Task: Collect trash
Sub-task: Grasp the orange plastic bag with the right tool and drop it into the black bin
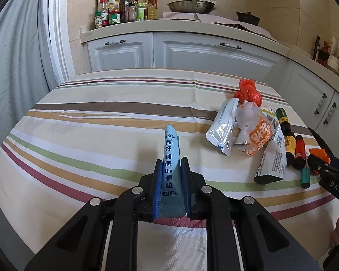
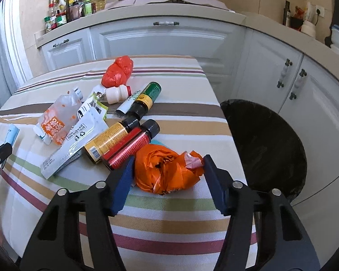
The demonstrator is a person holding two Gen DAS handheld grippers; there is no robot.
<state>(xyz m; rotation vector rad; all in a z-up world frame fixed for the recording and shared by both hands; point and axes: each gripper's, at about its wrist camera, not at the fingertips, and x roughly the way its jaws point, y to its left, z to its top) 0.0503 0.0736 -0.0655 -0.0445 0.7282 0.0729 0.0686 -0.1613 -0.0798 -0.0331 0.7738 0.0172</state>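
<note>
My left gripper is shut on a light blue sachet, which stands upright between the blue pads above the striped tablecloth. My right gripper straddles a crumpled orange plastic bag lying on the cloth. Its pads sit close beside the bag, with a sliver of cloth showing at the right pad, so it is open. Behind the bag lies a heap of trash: dark bottles with a red label, a yellow label and a green label, a white pouch and an orange-printed pouch.
A red plastic bag and a small white bottle lie at the far side of the heap. A round black bin stands just off the table's right edge. White kitchen cabinets run behind and to the right.
</note>
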